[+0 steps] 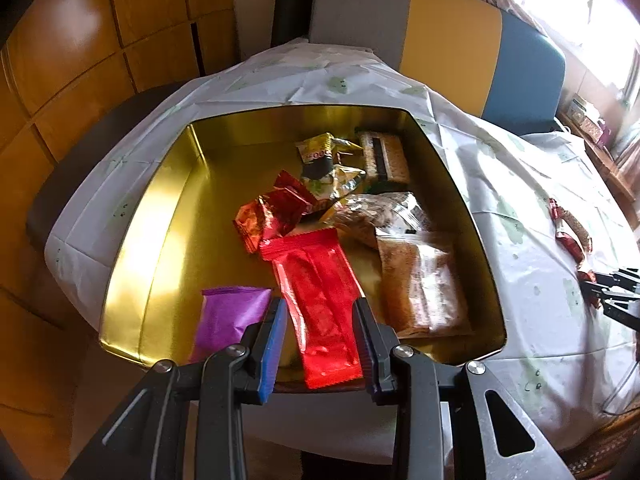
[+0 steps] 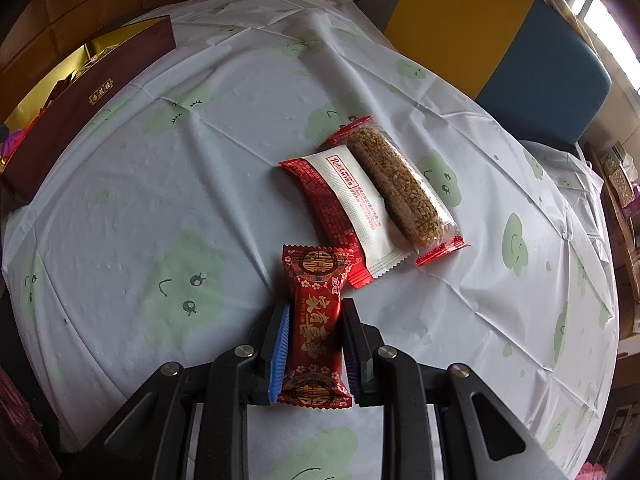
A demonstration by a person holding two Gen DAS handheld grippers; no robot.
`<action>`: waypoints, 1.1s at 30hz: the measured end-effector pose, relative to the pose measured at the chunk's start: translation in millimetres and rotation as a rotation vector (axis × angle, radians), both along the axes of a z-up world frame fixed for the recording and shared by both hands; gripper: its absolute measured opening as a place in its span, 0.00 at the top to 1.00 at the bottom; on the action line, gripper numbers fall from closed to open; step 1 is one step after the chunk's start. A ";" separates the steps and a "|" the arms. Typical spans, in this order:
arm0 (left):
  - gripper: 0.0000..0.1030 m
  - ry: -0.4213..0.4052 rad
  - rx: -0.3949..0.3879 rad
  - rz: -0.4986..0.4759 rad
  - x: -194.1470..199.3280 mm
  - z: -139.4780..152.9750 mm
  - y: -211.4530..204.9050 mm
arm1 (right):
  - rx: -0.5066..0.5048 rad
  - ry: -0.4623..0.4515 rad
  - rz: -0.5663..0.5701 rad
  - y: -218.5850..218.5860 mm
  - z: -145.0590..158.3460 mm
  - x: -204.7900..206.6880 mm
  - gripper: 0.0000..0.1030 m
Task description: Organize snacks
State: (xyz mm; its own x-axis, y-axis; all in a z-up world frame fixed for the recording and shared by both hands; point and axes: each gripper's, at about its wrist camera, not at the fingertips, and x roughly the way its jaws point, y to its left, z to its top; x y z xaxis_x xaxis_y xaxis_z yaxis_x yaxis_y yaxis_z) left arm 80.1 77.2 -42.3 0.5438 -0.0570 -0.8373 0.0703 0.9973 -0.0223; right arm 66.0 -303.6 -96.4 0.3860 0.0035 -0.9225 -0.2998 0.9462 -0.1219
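The left gripper [image 1: 320,336] grasps one long red wrapper [image 1: 320,304] over the gold-lined tin [image 1: 160,208], which sits on the desk [image 2: 200,200]. Inside the tin one purple packet [image 1: 228,316] lies left of that wrapper, with several more snacks behind it, too jumbled to count. Right of the tin, the right gripper [image 2: 314,344] is clenched on one red candy pack [image 2: 314,320] printed with gold Chinese characters. Beyond it lie two bars: one marked "KISS" [image 2: 352,216] and one clear-wrapped grain bar [image 2: 400,188].

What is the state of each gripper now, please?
Left gripper: closed on the red wrapper.
Right gripper: closed on the red candy packet.
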 end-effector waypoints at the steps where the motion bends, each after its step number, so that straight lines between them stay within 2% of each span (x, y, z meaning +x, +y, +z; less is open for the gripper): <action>1: 0.67 0.001 0.010 0.000 1.0 -0.6 1.4 | 0.007 0.005 -0.004 -1.9 0.2 1.7 0.76; 4: 0.67 0.022 0.038 -0.011 4.2 -6.8 1.9 | 0.031 0.016 -0.020 -7.5 0.5 5.3 0.76; 13: 0.67 0.067 0.068 -0.045 9.4 -23.8 -4.2 | 0.158 0.089 -0.097 -38.3 3.5 22.4 0.72; 16: 0.65 0.072 0.074 -0.041 11.6 -26.0 -3.8 | 0.173 0.099 -0.105 -44.2 3.3 26.0 0.72; 21: 0.64 0.071 0.081 -0.014 14.4 -24.8 2.8 | 0.176 0.104 -0.104 -47.9 3.6 26.5 0.72; 26: 0.64 0.057 0.072 0.006 11.6 -19.5 11.9 | 0.128 0.083 -0.070 -35.3 2.3 19.3 0.76; 33: 0.60 0.048 0.097 -0.034 12.8 -20.5 5.7 | 0.091 0.066 -0.055 -31.8 1.6 15.7 0.76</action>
State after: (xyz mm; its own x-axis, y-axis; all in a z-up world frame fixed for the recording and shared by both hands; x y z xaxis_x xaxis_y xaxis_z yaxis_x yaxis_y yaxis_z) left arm 93.0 82.9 -62.8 0.5017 0.0081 -0.8650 0.1054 0.9919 0.0704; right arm 81.7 -335.4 -94.8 0.3268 0.0691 -0.9426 -0.2513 0.9678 -0.0162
